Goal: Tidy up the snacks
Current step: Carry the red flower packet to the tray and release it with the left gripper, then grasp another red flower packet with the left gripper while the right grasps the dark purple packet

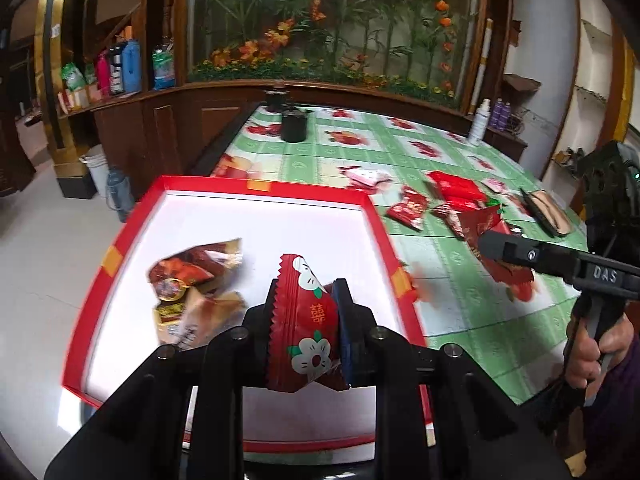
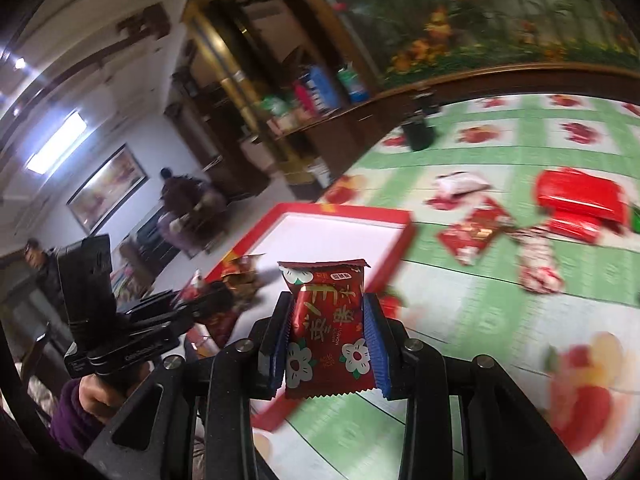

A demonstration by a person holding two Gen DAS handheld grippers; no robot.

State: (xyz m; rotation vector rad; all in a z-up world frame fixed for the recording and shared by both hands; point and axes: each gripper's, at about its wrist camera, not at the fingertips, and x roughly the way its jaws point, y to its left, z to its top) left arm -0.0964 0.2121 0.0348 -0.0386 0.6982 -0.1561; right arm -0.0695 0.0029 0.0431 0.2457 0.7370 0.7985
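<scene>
Left gripper (image 1: 306,312) is clamping a red flower-print snack packet (image 1: 306,332) edge-on between its pads, sitting bottom centre of the left wrist view, over the white floor of the red-rimmed box (image 1: 372,216). Two brown-and-gold snack packs (image 1: 192,284) are lying inside the box, left of the held packet.

Right gripper (image 2: 328,332) is clamping a second red packet with white flowers (image 2: 330,332), face-on, blue pads pressing both side edges; it's sitting bottom centre of the right wrist view, over the green checked tablecloth (image 2: 480,292) just beside the box's near right rim. That view is motion-blurred.

In the left wrist view the right gripper is showing at the right edge, with a hand (image 1: 592,356) gripping its handle.

Loose red snacks (image 1: 412,210) are lying on the cloth, right of the box in mid frame, next to a larger red pack (image 1: 456,192). A black cup (image 1: 294,126) is standing at the table's far side, upper centre.
</scene>
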